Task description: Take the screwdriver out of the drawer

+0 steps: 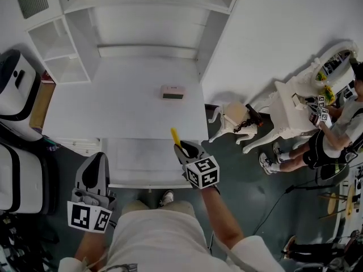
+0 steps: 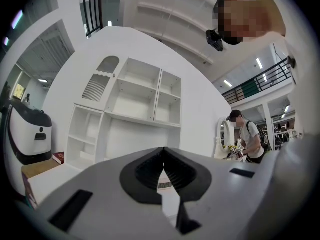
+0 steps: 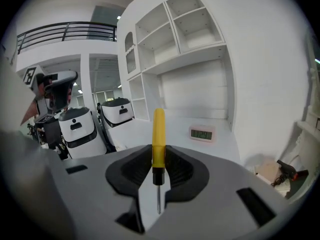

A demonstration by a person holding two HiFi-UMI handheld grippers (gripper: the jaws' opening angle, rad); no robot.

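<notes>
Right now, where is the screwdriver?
In the head view, the screwdriver is clamped in the right tongs, over the right side of the open drawer.

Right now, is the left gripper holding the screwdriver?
No, the left gripper is shut and empty; the yellow screwdriver sits clamped in the right gripper.

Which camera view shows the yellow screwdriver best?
The right gripper view: the screwdriver shows whole there, yellow handle and thin shaft, clamped between the jaws. The head view shows only its yellow handle tip. The left gripper view does not show it.
</notes>
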